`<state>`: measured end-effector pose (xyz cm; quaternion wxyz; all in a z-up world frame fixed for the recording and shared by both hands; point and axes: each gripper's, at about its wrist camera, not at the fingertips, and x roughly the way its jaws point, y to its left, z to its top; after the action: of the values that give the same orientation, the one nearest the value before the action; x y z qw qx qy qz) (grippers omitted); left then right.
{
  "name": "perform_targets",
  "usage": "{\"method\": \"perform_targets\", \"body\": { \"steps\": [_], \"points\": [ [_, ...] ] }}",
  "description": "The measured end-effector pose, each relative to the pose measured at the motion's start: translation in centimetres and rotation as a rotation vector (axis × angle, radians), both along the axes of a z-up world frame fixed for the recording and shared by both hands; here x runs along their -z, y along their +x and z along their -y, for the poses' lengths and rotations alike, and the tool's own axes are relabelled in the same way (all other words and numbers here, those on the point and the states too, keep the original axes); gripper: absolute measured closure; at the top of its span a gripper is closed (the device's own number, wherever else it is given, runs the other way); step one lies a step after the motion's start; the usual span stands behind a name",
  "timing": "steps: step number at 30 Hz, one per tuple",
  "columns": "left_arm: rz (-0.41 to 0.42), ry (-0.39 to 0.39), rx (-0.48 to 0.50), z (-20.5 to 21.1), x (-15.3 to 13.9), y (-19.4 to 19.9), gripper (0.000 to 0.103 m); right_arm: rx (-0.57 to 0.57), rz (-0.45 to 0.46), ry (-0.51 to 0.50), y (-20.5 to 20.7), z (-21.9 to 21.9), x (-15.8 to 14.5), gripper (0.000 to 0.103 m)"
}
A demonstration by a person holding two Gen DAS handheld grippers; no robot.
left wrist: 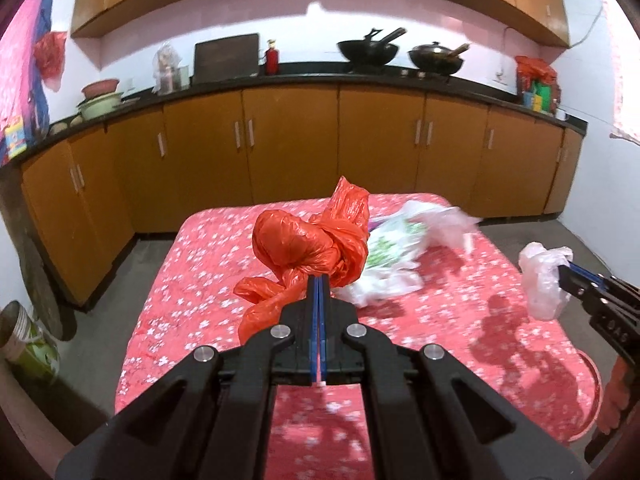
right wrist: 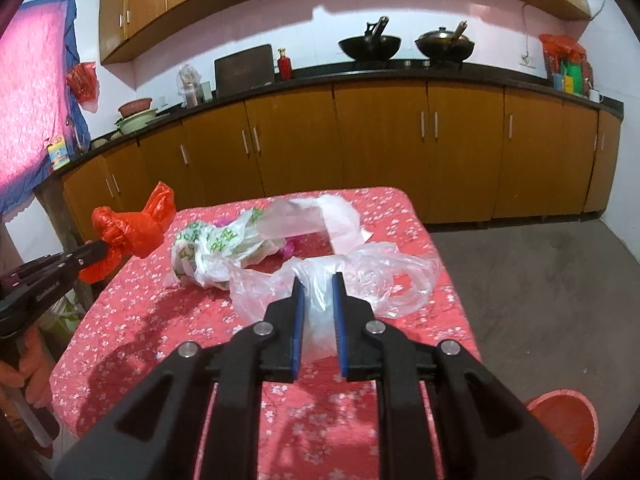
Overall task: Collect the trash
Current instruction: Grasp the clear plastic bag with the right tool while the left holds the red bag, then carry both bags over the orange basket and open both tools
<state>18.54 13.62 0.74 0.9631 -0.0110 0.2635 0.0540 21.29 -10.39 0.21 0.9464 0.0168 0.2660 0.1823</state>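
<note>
- Pink-tinted walls (right wrist: 400,16) are lined with wooden cabinets (left wrist: 288,128) — upper and lower.
- A grey floor (right wrist: 540,280) is seen.
- A black countertop (left wrist: 304,80) is carried.

Each view looks forward and slightly downward along its own fingers, close above the floral-clothed table (left wrist: 208,264), facing the wooden base cabinets (right wrist: 380,148). Both share the table, cabinets and woks; each sees the other gripper beside its fingers.

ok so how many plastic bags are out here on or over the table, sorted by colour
red: 1, red bag in the left gripper
clear: 1, clear bag in the right gripper
white with green print: 1, printed bag lying on the table
total: 3
</note>
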Motion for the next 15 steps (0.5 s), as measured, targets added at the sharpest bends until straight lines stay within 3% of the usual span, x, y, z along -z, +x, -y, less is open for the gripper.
{"method": "perform_targets", "body": {
  "steps": [9, 15],
  "points": [
    [0.052, 0.023, 0.106, 7.3, -1.7, -0.3, 0.103, 0.090, 0.083, -0.013, -2.1, 5.4, -2.1, 0.089],
    [0.067, -0.010, 0.182, 11.9, -1.8, 0.2, 0.103, 0.184, 0.121, -0.028, -2.8, 10.2, -2.9, 0.089]
  ]
}}
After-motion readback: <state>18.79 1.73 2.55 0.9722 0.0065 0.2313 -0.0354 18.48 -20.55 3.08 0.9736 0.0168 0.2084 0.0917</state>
